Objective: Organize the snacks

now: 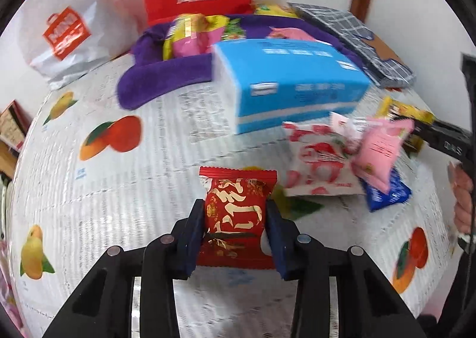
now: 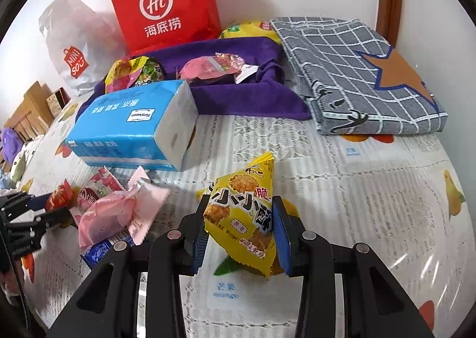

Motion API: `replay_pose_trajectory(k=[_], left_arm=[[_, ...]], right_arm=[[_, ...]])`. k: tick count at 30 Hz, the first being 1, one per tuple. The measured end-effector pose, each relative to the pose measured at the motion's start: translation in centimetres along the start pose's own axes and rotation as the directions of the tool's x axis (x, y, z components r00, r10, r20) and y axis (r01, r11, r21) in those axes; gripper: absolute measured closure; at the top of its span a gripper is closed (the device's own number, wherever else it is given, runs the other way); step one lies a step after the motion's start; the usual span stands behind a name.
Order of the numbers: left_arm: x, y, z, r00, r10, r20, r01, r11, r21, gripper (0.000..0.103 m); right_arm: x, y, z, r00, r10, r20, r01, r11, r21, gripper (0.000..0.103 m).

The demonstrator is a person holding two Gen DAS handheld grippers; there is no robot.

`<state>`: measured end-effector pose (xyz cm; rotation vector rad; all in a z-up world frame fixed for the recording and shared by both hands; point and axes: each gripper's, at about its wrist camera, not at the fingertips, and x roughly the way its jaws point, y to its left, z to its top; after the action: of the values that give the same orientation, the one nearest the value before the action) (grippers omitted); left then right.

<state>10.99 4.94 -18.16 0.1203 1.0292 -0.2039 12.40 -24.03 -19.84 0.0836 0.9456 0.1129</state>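
Note:
My left gripper [image 1: 235, 213] is shut on a red snack packet [image 1: 238, 189] with gold lettering, its dark pads pressing both sides just above the fruit-print tablecloth [image 1: 125, 189]. My right gripper [image 2: 241, 201] is shut on a yellow triangular snack packet [image 2: 241, 219]. Between the two lies a small pile of loose snacks: pink packets [image 2: 110, 216], a white-and-red one [image 1: 315, 165] and a blue one [image 1: 386, 192]. More snacks [image 2: 208, 68] rest on a purple towel [image 2: 238, 94] at the back. In the right wrist view the left gripper [image 2: 44, 213] shows at the left edge.
A blue tissue pack [image 2: 134, 126] lies in front of the purple towel. Behind stand a red paper bag [image 2: 166, 1] and a white shopping bag [image 2: 71, 40] against the wall. A folded grey checked cloth [image 2: 357, 70] lies at the back right.

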Motion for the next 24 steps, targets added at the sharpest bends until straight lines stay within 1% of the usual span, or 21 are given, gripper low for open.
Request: replay_pose_trajectory(k=[1, 3, 6, 7, 8, 10, 14, 17, 21, 24], left_arm=[[0.1, 0.3, 0.0, 1.000, 0.005, 0.007, -0.005, 1.000, -0.011, 0.063], [0.2, 0.7, 0.0, 1.000, 0.016, 0.018, -0.015, 1.000, -0.026, 0.063], [0.3, 0.2, -0.1, 0.999, 0.036, 0.031, -0.036, 0.999, -0.007, 0.060], [0.4, 0.1, -0.1, 0.999, 0.043, 0.033, -0.043, 0.999, -0.004, 0.060], [0.5, 0.0, 0.1, 0.999, 0.043, 0.033, -0.043, 0.999, -0.005, 0.061], [0.5, 0.2, 0.2, 0.999, 0.027, 0.025, -0.027, 1.000, -0.011, 0.064], [0.3, 1.0, 0.4, 1.000, -0.020, 0.016, 0.021, 0.998, -0.055, 0.065], [-0.4, 1.3, 0.5, 0.999, -0.032, 0.024, 0.034, 0.997, -0.073, 0.065], [-1.6, 1.5, 1.3, 0.997, -0.069, 0.039, 0.072, 0.993, -0.095, 0.065], [-2.5, 1.5, 2.1, 0.996, -0.074, 0.053, 0.079, 0.992, -0.100, 0.065]], right_arm=[[0.0, -0.1, -0.1, 1.000, 0.001, -0.002, -0.001, 1.000, 0.001, 0.064], [0.2, -0.1, -0.3, 1.000, 0.000, -0.006, 0.000, 1.000, -0.002, 0.062], [0.4, 0.1, -0.6, 1.000, -0.004, 0.004, 0.004, 1.000, -0.021, 0.061], [0.4, 0.1, -0.6, 1.000, -0.001, 0.006, 0.001, 1.000, -0.020, 0.062], [0.3, 0.0, -0.5, 1.000, 0.003, 0.006, -0.003, 1.000, -0.017, 0.064], [0.1, -0.2, -0.5, 1.000, 0.014, 0.011, -0.014, 1.000, -0.008, 0.065], [-0.7, -0.3, -0.2, 1.000, 0.011, 0.027, -0.011, 1.000, 0.000, 0.065], [-1.3, -0.3, 0.2, 0.999, 0.010, 0.040, -0.010, 1.000, -0.001, 0.065], [-2.4, 0.2, 0.9, 0.998, 0.022, 0.056, -0.022, 1.000, -0.009, 0.065], [-3.3, 0.7, 1.6, 0.997, 0.028, 0.074, -0.026, 0.999, -0.025, 0.065]])
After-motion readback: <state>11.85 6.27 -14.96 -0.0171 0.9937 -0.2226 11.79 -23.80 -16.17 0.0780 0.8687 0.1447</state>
